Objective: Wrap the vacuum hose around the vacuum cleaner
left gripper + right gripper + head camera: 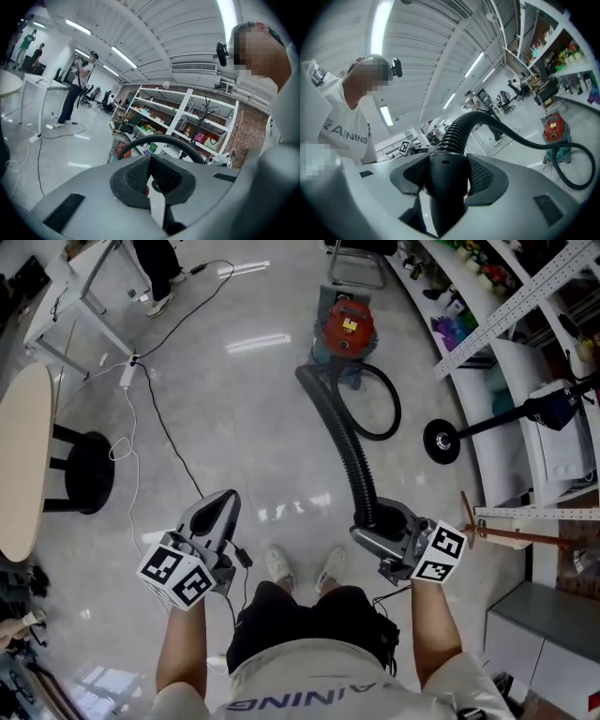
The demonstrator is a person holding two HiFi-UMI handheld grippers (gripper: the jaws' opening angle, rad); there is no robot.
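Ribbed black vacuum hose (pixel 345 437) curving over glossy floor (pixel 234 409) from round red vacuum cleaner (pixel 349 329), smooth end cuff clamped in right gripper (pixel 444 180), left gripper (pixel 149 176) pads pressed together, empty

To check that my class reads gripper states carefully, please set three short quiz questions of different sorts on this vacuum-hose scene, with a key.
1. True or false: the left gripper holds the vacuum hose.
2. The body of the vacuum cleaner is: A blue, B red, C white.
3. Which part of the hose sits between the jaws of the right gripper?
Key: 1 false, it is shut on nothing; 2 B; 3 its smooth black end cuff.
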